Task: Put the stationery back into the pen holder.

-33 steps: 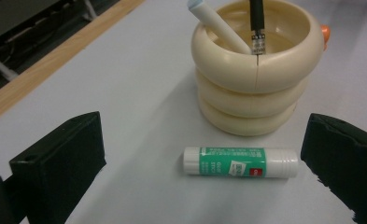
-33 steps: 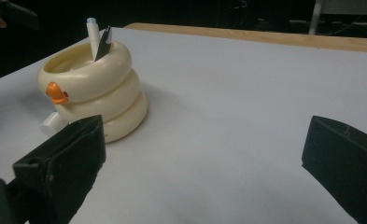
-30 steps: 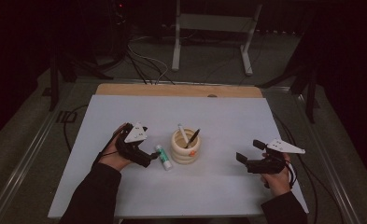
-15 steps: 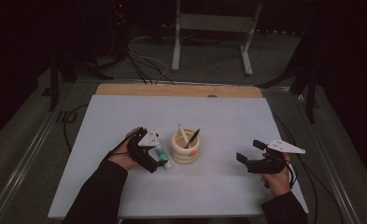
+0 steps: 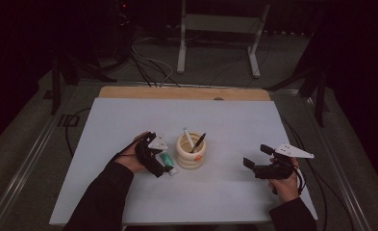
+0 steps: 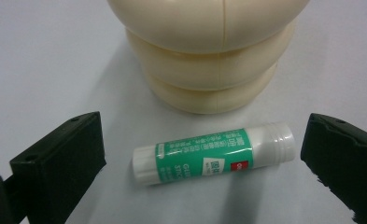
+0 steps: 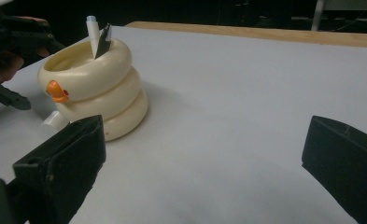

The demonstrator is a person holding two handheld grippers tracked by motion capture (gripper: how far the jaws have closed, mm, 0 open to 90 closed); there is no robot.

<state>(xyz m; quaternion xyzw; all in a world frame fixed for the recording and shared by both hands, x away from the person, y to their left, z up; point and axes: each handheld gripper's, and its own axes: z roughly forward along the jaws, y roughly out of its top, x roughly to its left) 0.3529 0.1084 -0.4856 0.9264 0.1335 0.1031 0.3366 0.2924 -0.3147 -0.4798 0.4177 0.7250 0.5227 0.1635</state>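
A green and white glue stick (image 6: 214,155) (image 5: 168,162) lies flat on the white table, just in front of a cream ringed pen holder (image 6: 209,46) (image 5: 191,151) (image 7: 95,86). My left gripper (image 6: 204,163) (image 5: 158,166) is open, low over the table, one jaw on each side of the glue stick without touching it. The holder has an orange duck-bill mark and holds a white pen (image 7: 93,32) and a dark pen (image 7: 103,39). My right gripper (image 7: 204,172) (image 5: 255,163) is open, off to the holder's right, with nothing between its jaws.
The white table top (image 5: 234,125) has a wooden strip (image 5: 186,93) along its far edge. Beyond it stand a metal frame (image 5: 220,33) and floor cables (image 5: 148,62). The left hand and its gripper (image 7: 13,51) show in the right gripper view.
My left gripper has moved right towards the holder and lowered around the glue stick. The right gripper has stayed where it was.
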